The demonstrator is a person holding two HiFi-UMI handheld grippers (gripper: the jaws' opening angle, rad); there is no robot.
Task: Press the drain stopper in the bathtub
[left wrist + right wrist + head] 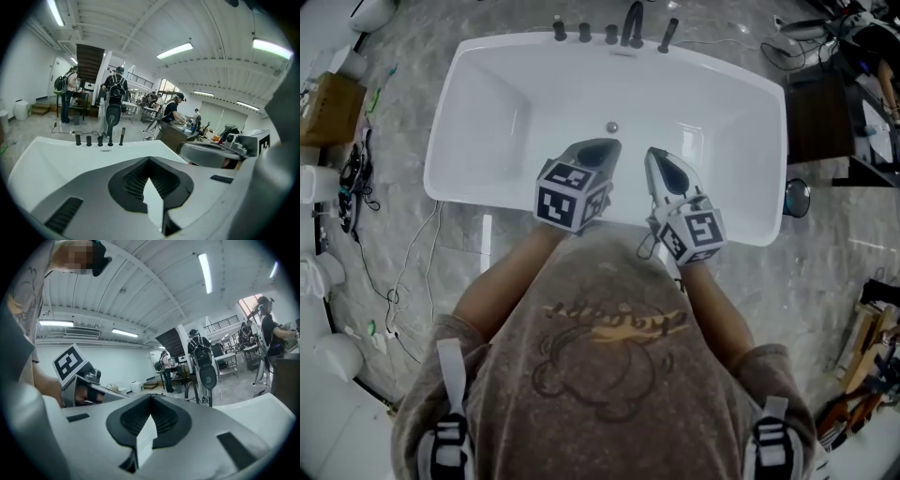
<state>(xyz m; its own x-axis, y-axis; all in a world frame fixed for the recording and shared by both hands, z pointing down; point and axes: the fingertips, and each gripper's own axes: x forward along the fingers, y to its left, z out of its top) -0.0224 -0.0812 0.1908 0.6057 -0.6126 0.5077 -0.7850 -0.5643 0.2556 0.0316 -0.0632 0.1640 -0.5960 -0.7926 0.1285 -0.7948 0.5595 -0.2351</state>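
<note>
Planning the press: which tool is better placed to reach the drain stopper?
Left, probably. The left tool points almost at the drain stopper; the right tool sits farther aside.

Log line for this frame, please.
stage: pre-press | left claw: shut, empty, over tub | right claw: shut, empty, over tub | stopper: untouched, beyond both tips

Left gripper [600,150] and right gripper [662,159] hang over the bathtub [492,122], near its drain stopper [612,127]
</note>
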